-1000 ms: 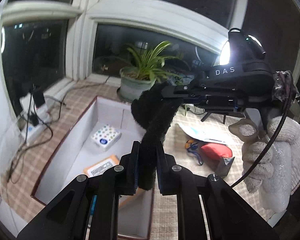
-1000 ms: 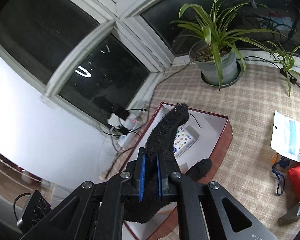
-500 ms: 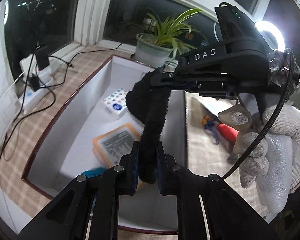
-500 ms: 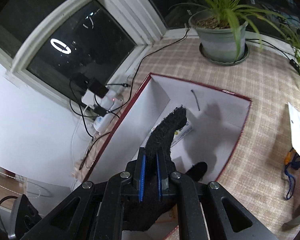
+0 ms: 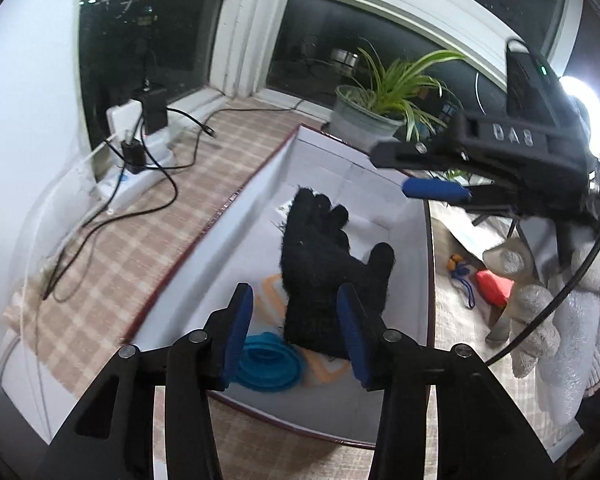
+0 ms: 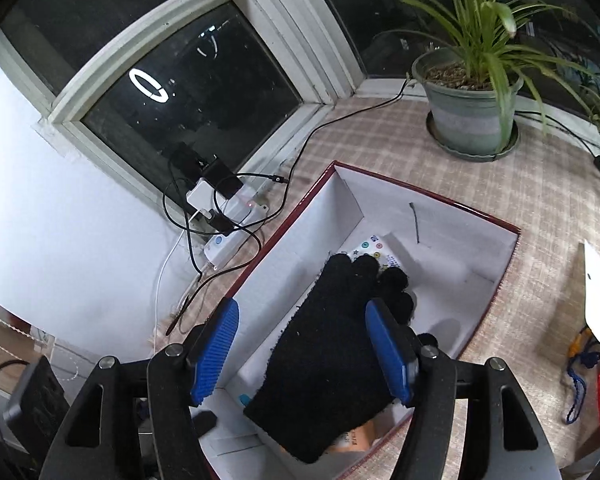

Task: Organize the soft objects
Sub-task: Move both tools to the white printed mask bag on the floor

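1. One black glove (image 5: 328, 272), lying in the box.
2. One box (image 6: 440, 208), white inside with a dark red rim.
3. Two grippers: left (image 5: 296, 332) and right (image 6: 304, 356), each with two blue-padded fingers (image 6: 214, 354) spread wide.
4. One blue item (image 5: 268, 364) in the box.
5. One orange packet (image 5: 276, 292) and one dotted packet (image 6: 374, 250) in the box.
6. One potted plant (image 6: 472, 120) on the desk (image 5: 140, 240).
7. One power strip (image 6: 236, 228).
8. One red pouch (image 5: 494, 282).

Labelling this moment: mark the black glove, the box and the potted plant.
black glove (image 5: 324, 256), left wrist view, on its palm.
box (image 6: 380, 208), right wrist view, on its far inner wall.
potted plant (image 6: 466, 120), right wrist view, on its pot.
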`<move>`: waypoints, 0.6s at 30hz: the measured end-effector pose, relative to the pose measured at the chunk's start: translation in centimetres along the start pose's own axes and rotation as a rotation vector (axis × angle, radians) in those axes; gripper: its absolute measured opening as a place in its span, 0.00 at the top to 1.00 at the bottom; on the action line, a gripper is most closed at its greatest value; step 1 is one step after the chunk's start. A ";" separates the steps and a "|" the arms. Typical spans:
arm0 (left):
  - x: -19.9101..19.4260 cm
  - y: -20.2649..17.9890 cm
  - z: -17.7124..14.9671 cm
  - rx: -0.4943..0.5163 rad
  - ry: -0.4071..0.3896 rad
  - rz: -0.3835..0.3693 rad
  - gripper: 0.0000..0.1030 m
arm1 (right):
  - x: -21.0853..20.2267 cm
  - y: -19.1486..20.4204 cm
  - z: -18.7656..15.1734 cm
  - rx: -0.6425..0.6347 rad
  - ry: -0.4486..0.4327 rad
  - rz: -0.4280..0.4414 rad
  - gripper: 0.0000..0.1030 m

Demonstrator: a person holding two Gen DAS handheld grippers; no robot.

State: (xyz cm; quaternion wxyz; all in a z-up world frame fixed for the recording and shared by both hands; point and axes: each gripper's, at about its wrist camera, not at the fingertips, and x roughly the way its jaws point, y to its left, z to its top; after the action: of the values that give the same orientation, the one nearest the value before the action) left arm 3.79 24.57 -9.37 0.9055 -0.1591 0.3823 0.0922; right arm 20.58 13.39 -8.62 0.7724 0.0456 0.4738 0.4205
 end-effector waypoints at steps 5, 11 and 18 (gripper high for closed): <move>-1.4 0.3 0.2 -0.010 -0.033 0.010 0.59 | -1.4 -1.1 -1.1 0.002 -0.031 -0.009 0.39; -2.7 -0.9 0.8 -0.011 -0.078 -0.005 0.59 | -5.0 -3.5 -3.0 0.018 -0.099 -0.029 0.39; -3.6 -3.9 0.6 0.008 -0.111 -0.057 0.50 | -11.3 -9.0 -6.4 0.099 -0.204 -0.061 0.38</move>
State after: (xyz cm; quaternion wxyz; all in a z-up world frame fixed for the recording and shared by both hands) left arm 2.84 20.99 -5.54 0.9282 -0.1609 0.3272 0.0738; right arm 18.87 -2.33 -8.51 0.8259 0.1118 0.4142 0.3658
